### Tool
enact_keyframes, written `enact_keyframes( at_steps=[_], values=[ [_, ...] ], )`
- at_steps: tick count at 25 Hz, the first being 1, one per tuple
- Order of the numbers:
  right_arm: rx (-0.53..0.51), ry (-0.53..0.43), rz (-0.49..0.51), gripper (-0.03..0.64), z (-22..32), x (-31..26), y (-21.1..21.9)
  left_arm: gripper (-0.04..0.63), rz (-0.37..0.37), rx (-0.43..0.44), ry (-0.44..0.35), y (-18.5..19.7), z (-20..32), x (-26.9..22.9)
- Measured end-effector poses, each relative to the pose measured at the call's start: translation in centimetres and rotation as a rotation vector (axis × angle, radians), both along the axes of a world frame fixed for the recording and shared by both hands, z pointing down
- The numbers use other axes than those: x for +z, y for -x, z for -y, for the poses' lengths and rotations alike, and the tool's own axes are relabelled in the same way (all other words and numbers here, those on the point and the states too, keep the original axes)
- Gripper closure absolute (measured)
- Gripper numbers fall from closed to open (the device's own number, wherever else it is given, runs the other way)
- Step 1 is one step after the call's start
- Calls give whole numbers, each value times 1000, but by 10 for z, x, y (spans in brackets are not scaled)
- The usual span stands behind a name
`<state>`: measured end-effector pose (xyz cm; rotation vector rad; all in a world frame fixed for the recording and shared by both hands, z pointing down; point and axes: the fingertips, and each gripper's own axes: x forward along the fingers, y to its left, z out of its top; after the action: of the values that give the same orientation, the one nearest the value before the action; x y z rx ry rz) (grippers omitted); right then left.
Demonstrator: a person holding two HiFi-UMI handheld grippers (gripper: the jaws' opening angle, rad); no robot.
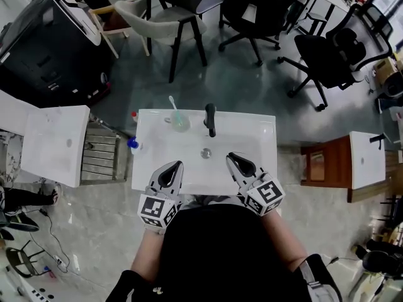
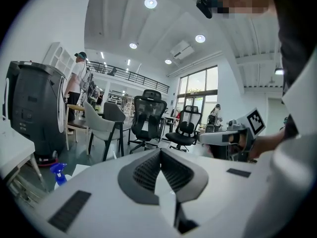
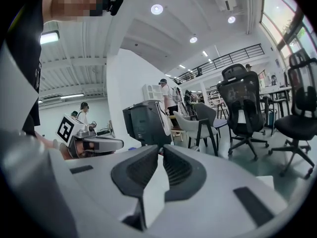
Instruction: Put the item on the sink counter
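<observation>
A white sink counter (image 1: 252, 131) lies right below me, with a black faucet (image 1: 210, 119) at its back and a drain (image 1: 206, 153) in the basin. A clear cup with a toothbrush (image 1: 179, 119) stands on the counter left of the faucet. A blue spray bottle (image 1: 132, 143) (image 2: 58, 173) sits just off the counter's left edge. My left gripper (image 1: 178, 164) (image 2: 159, 150) hovers over the front left of the basin, shut and empty. My right gripper (image 1: 230, 156) (image 3: 162, 148) hangs over the front right, jaws also shut with nothing between them.
Another white basin top (image 1: 53, 140) and a metal rack (image 1: 101, 153) stand at the left. A wooden cabinet (image 1: 321, 165) is at the right. Behind the sink are a large black machine (image 1: 50, 43), a grey chair (image 1: 167, 21) and black office chairs (image 1: 327, 55).
</observation>
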<state>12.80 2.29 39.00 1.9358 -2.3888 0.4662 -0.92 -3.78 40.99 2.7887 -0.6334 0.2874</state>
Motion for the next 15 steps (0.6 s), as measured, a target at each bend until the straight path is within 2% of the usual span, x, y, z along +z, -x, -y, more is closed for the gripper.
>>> enact_keyframes(
  at_steps=[15],
  values=[
    [-3,3,5,568,-5,0,-7,572,8,-14,0,-5,-7,0]
  ],
)
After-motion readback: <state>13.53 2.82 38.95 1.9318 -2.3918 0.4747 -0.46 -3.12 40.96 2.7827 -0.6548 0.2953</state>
